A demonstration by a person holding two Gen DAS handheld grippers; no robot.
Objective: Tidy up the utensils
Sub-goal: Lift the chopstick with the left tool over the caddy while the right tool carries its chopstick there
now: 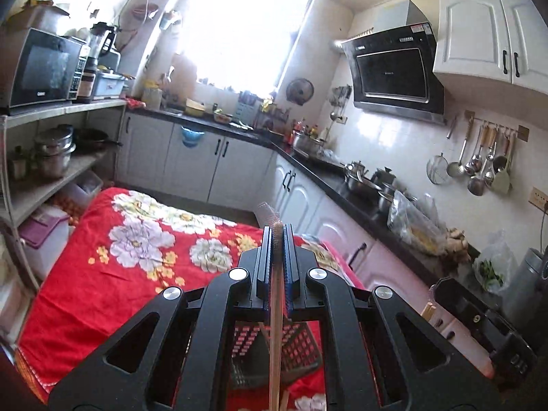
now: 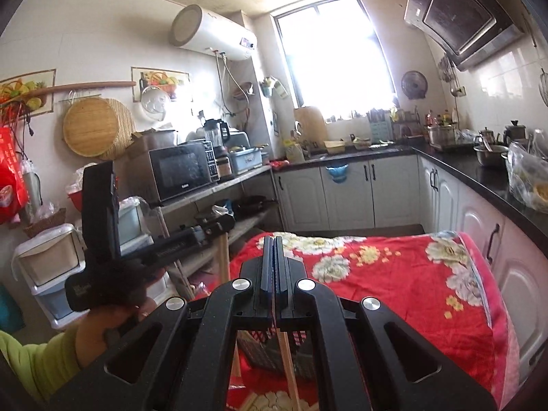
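Red floral cloth covers the bench under me, where the dark slotted basket [image 1: 274, 352] sits directly beneath both tools: my left hand-held gripper [image 1: 278, 236] clamps a chopstick [image 1: 275, 325] lengthwise along its fingers, my right hand-held gripper [image 2: 274, 250] likewise pinches another chopstick [image 2: 286, 352].

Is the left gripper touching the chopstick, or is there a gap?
Touching. In the left wrist view the left gripper has its jaws closed on the chopstick, which runs between the pads and hangs down below them, with no gap visible on either side.
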